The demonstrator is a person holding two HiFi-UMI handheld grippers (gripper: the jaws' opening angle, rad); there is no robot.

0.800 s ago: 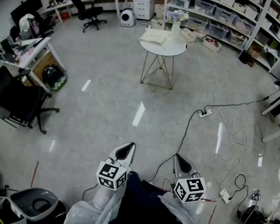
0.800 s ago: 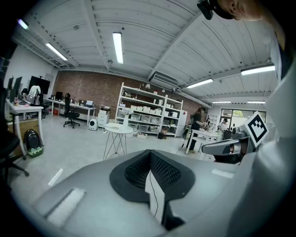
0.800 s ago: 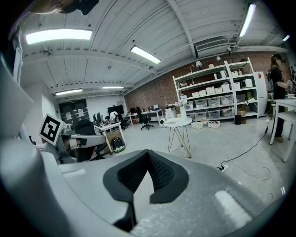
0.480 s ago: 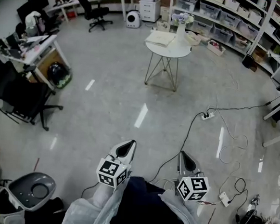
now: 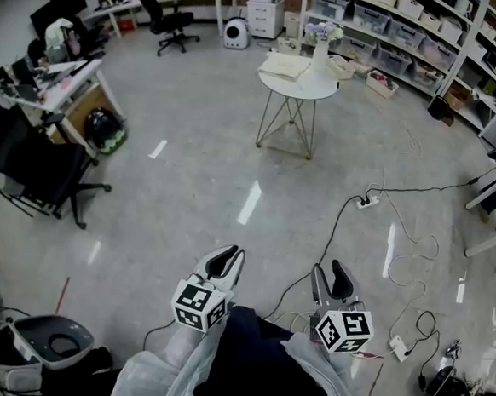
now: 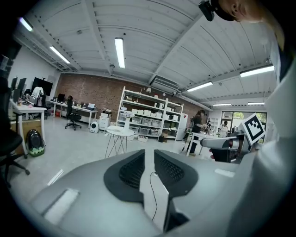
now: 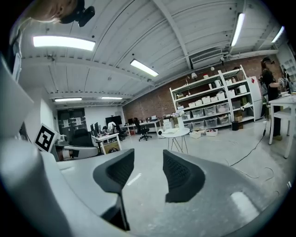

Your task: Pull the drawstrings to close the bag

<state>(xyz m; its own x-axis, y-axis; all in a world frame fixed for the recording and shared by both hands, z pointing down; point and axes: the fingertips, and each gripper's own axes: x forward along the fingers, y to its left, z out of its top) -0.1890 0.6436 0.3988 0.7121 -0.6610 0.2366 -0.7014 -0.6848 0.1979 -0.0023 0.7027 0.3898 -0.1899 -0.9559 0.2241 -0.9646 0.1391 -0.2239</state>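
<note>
Much of the head view is filled by grey floor (image 5: 190, 171). Far across it a round table (image 5: 312, 89) is seen, with the cream bag (image 5: 284, 65) laid on top. Well apart from it, the right gripper (image 5: 328, 272) is held wide open and empty; the left gripper (image 5: 231, 256) is parted by a slit, nothing clasped.

Round white table (image 5: 303, 89), cream bag (image 5: 283, 66) and vase (image 5: 319, 60) on top

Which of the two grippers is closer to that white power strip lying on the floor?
Right. The right gripper sits below the white power strip in the head view; the left gripper is farther off to its left.
</note>
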